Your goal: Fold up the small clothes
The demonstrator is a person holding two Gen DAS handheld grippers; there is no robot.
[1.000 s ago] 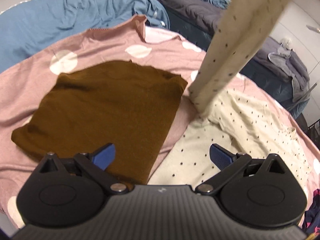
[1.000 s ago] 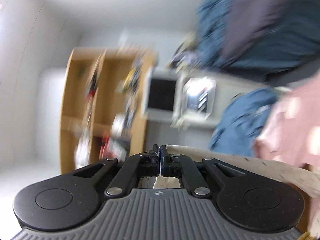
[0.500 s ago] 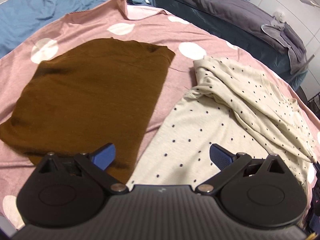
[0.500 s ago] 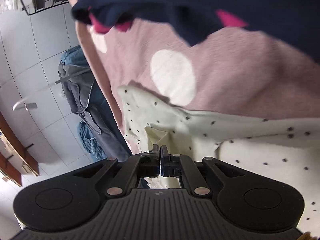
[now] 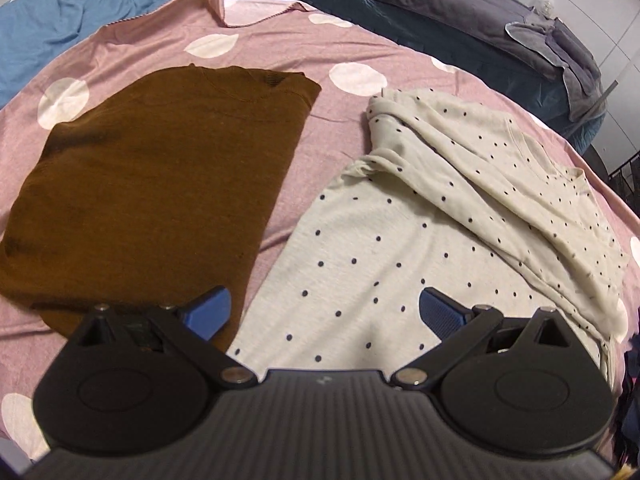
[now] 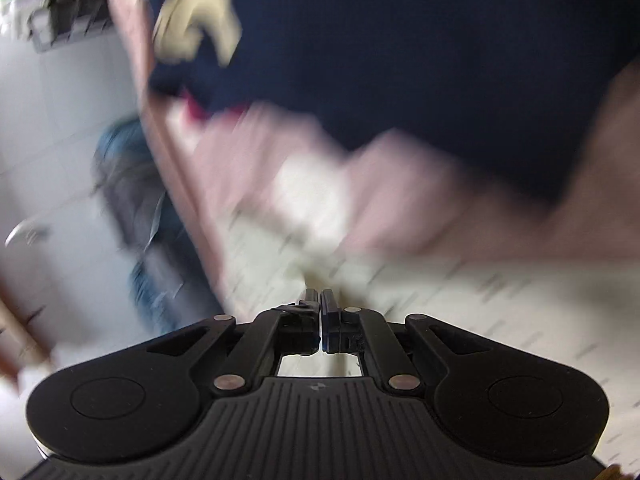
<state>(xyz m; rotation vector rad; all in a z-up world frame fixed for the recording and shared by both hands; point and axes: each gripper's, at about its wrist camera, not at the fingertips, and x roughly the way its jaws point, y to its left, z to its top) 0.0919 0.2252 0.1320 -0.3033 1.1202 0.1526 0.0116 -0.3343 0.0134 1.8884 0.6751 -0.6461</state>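
The brown garment (image 5: 152,184) is lying folded toward the left edge of the pink spotted bedspread (image 5: 256,36). Just right of it, the cream dotted top (image 5: 440,216) is sprawling toward the right edge, one sleeve bunched across it. The left gripper (image 5: 324,312) is hovering over its near hem, jaws wide apart and empty. The right gripper (image 6: 320,300) is showing its jaws pressed together; whether cloth is pinched there is lost in blur. Smoothing the sleeve flat first should be giving a cleaner fold.
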